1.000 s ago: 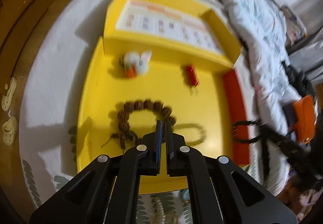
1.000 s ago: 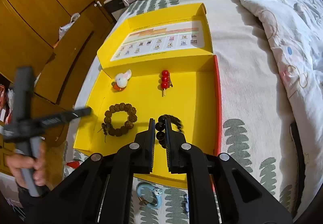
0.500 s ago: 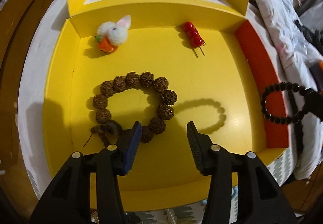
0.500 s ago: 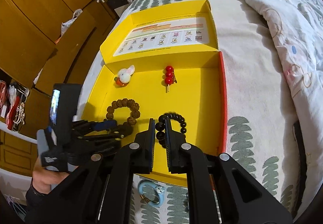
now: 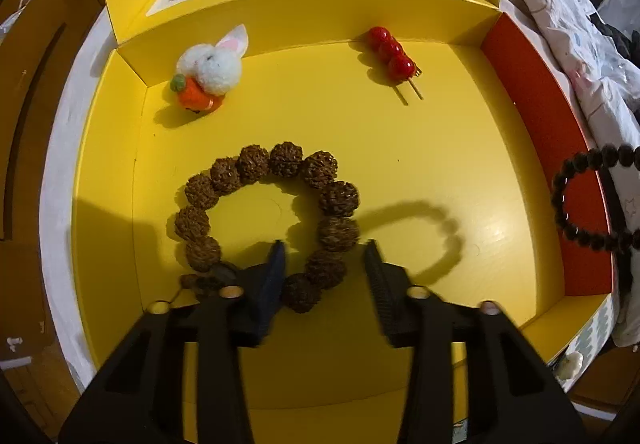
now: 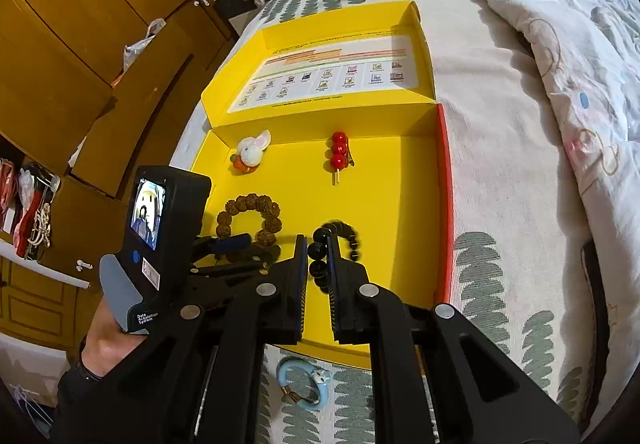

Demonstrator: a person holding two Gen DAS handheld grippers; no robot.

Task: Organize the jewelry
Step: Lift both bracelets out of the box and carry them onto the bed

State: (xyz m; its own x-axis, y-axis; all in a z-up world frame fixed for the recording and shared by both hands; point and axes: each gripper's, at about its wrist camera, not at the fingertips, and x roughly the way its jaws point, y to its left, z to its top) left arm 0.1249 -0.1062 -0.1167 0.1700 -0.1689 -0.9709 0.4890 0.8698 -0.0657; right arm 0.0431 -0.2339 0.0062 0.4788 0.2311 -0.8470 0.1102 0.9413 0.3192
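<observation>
A: The jaws?
B: Left gripper (image 5: 325, 258) has its jaws spread, straddling the near beads of the brown bracelet (image 5: 267, 220), which lies flat in the yellow box (image 5: 400, 172). Right gripper (image 6: 317, 258) has its jaws pinching the black bracelet (image 6: 334, 244), held above the box floor near its right side.
A: The surface and room?
B: The box sits on a bed (image 6: 500, 180) with a leaf-print sheet; a quilt (image 6: 568, 24) lies right, wooden cabinets (image 6: 72, 44) left. A rabbit charm (image 5: 210, 74) and red bead stick (image 5: 392, 54) rest at the far wall. A blue ring (image 6: 305, 384) lies on the sheet, near the box.
A: The hand?
B: The left hand (image 6: 106, 340) grips its handle low at the box's left edge.
</observation>
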